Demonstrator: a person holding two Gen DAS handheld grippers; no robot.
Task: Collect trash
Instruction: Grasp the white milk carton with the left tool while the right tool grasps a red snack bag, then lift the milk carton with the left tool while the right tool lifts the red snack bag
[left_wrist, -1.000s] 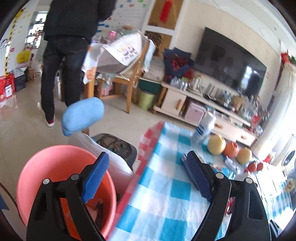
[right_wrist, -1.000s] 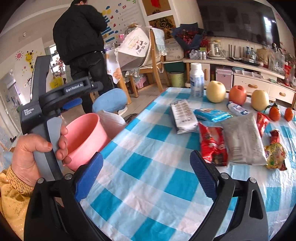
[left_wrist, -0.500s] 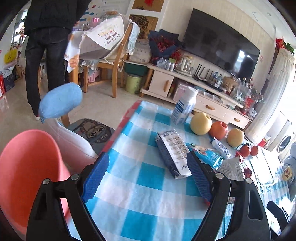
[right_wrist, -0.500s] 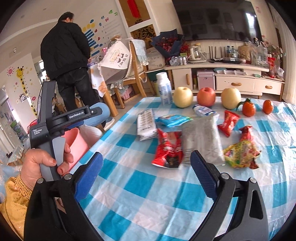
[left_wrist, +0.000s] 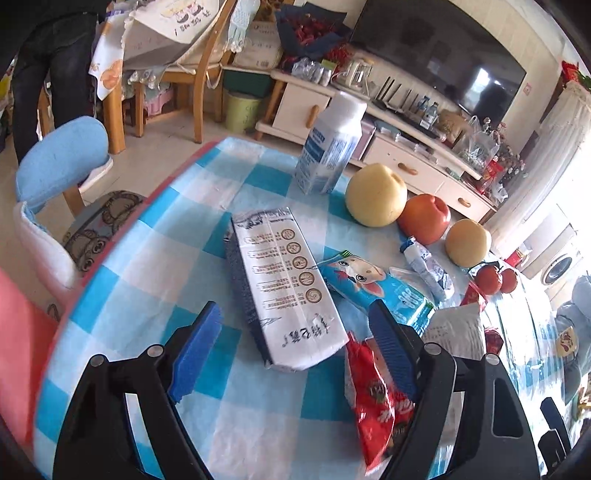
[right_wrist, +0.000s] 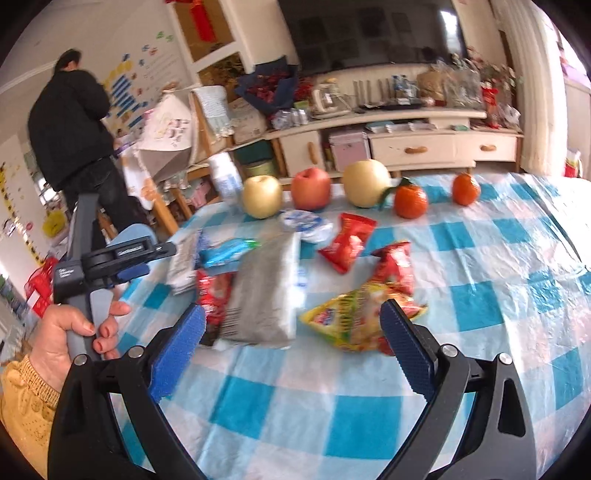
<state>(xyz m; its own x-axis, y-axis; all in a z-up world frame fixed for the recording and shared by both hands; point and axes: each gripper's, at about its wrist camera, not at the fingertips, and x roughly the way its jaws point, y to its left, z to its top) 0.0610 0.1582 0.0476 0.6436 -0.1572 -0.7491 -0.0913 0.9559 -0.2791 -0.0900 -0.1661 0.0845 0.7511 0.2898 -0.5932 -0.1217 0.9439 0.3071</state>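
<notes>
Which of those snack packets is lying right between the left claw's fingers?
The long white packet printed with round icons; the red one sits by the right finger.

Pink bucket (left_wrist: 18, 332) cut off at left edge, red snack packet (left_wrist: 376, 402) partly behind fingers

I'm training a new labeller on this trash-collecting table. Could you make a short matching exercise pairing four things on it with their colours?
Things:
1. bottle
2. apple
3. long flat packet
4. tablecloth

Colours:
a. blue and white checks
b. red
c. white with a blue label
d. white top with round brown marks

Pairs: 1-c, 2-b, 3-d, 4-a
</notes>
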